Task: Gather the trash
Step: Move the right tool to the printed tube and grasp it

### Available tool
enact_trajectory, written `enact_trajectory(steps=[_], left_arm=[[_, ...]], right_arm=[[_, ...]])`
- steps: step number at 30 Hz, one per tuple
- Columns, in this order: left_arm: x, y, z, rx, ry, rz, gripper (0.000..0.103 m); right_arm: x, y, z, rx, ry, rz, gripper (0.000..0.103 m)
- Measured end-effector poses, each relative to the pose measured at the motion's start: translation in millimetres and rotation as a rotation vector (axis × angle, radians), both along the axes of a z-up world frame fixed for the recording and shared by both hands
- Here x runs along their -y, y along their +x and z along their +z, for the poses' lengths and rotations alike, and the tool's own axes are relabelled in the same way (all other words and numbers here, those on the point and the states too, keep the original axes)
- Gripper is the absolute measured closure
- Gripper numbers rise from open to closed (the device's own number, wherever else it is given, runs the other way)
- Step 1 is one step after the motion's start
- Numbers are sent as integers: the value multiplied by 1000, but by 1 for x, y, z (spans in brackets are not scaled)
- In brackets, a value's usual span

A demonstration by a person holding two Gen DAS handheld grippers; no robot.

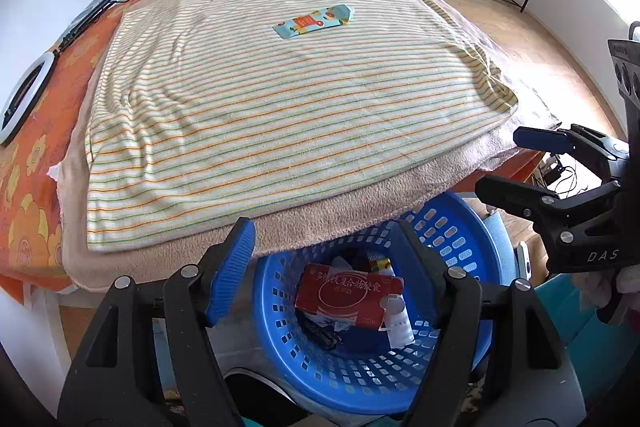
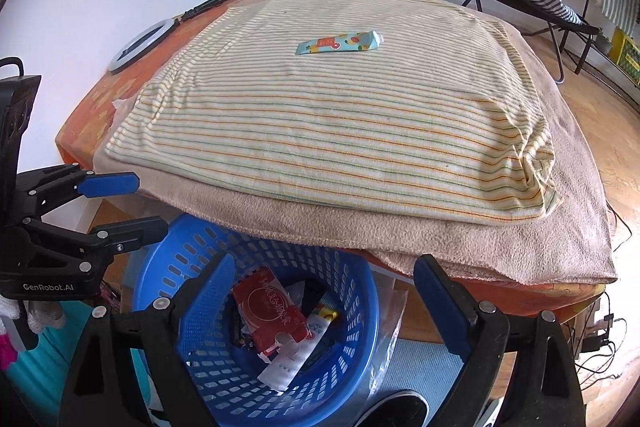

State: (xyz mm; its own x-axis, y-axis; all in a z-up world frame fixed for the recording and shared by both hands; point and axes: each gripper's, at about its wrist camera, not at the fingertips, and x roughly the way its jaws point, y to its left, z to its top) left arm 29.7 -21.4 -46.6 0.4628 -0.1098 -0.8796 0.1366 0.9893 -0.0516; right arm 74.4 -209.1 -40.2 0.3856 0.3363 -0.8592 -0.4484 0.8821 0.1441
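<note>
Ring light [image 1: 22, 103]: flat on the orange floral sheet at the bed's far left edge; not trash.
Left gripper [image 1: 320, 263]: jaws apart, nothing between the pads; hanging over the basket, pointing steeply down.
Blue basket [image 1: 280, 359]: on the floor, tucked against the near edge of the bed, partly under the overhanging beige blanket [image 1: 320, 223].
Basket contents: red carton [image 1: 348, 301] on top, white slips and a dark wrapper beneath; looks like most of the collecting is done.
Striped cloth [image 1: 280, 115]: spread over the blanket, mostly flat, soft wrinkles at the right corner.
Snack wrapper [image 1: 314, 21]: light blue with fruit print, lying alone on the far middle of the striped cloth, well apart from both grippers; the only loose trash seen on the bed.
Wrapper handling (judged): very light, thin, crinkly, likely slick film; flat on soft cloth, so pads may pinch cloth along with it.
Where to grip (judged): at the puffed, raised end [image 2: 374, 39], across the narrow width; flat end offers little to bite.
Right gripper [image 2: 320, 307]: jaws wide apart, empty; also above the basket, just beside the left one.
Risk (judged): wrapper sliding off or dragging the cloth.
</note>
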Motion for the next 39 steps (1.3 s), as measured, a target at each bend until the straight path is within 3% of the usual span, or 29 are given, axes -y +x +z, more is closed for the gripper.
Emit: enact_trajectory(steps=[10,12,15,18,20,24,28,31,35,39], left_arm=[[-4,25,17,-24,-28,1,30],[-3,34,21,-18,2,-9,30],[-2,48,24,-8,48,-23,30],[-9,64,22,-22,23,-10,30],[-14,72,21,-29,-8,8,30],[-19,81,18,-40,-27,27,30],[-25,83,19,-39,-42,41,30],[-34,83,18,-44,-54,60,30],[-44,82,16,-55,-65,82,30],[-49,81,14,-60,-67,97,30]], right_arm=[[-3,54,20,34,55,-37,11],[-2,75,22,27,77,-53,12],[-3,108,22,19,105,-76,18],[-8,140,18,32,101,-88,21],[-14,160,12,27,95,-92,30],[-28,193,0,29,82,-97,33],[-41,222,-13,2,94,-104,45],[-50,235,-21,11,70,-109,46],[-56,245,-31,-4,54,-111,61],[-54,247,-33,-9,82,-126,62]])
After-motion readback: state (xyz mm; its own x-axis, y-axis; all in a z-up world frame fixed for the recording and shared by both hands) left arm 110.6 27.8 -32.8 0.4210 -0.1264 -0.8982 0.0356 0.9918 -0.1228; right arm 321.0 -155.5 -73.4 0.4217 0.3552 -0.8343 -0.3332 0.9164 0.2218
